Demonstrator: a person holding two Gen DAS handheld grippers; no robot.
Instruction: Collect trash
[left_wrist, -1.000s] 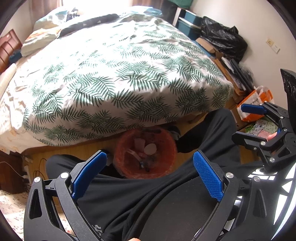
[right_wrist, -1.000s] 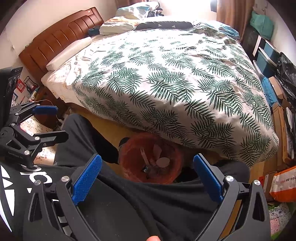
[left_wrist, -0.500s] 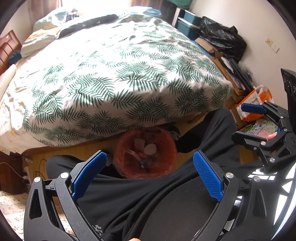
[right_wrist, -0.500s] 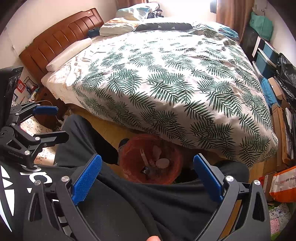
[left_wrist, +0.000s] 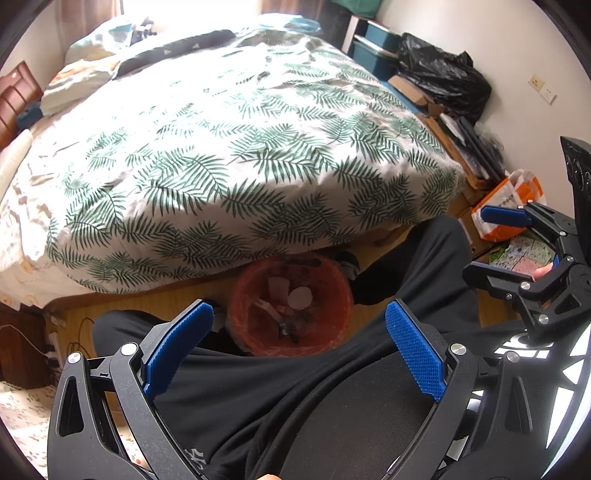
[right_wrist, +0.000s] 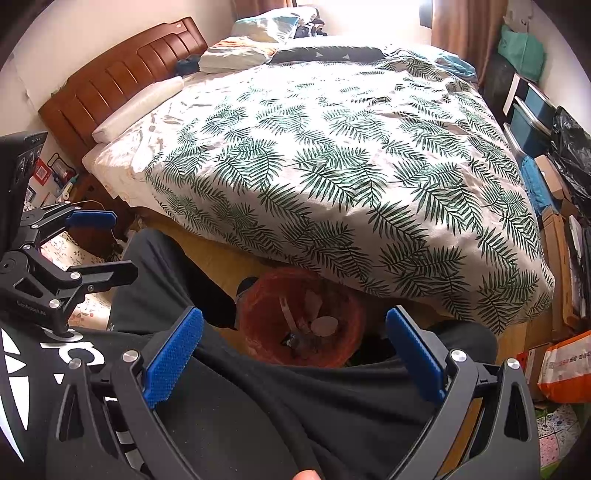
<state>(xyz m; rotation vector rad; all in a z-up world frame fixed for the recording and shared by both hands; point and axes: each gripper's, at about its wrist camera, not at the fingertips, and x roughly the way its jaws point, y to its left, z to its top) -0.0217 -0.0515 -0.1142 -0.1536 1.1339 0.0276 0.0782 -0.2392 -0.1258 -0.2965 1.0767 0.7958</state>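
**A:** Left wrist view first. Status?

**B:** Left gripper (left_wrist: 299, 325) spread wide, nothing between the blue pads (left_wrist: 415, 354). It hangs over the person's lap, black trousers (left_wrist: 280, 391) filling the near field. Orange bin (left_wrist: 290, 301) sits on the floor just beyond the knees, its far rim tucked under the overhang of the leaf-print duvet (left_wrist: 229, 166).

**A:** Anything in the bin?

**B:** Yes. A white cup (left_wrist: 277, 287), a pale round lid or disc (left_wrist: 300, 297), plus dark scraps lower down, too small to identify. So some trash is already in.

**A:** Right claw visible from there?

**B:** At far right, right gripper (left_wrist: 491, 243) also gaping, empty.

**A:** Right wrist view?

**B:** Same story. Right gripper (right_wrist: 293, 341) fully open, holding nothing. Bin (right_wrist: 301, 321) centred between its fingers, near edge hidden behind the trousers (right_wrist: 332, 406). Pale disc (right_wrist: 324, 325) and a strip-like piece (right_wrist: 286, 314) inside. Left gripper (right_wrist: 107, 243) at the left edge, open, empty.

**A:** What's left to collect?

**B:** Can't spot loose litter on the duvet (right_wrist: 332, 166) or on the visible floor strip. Clutter along the right wall, a black bag (right_wrist: 570, 155), cardboard, an orange bag (right_wrist: 565, 369), but whether that counts as trash I can't tell.

**A:** Verdict?

**B:** My read: between picks or nearly done. Both claws free, bin partly filled, no obvious next target in frame.
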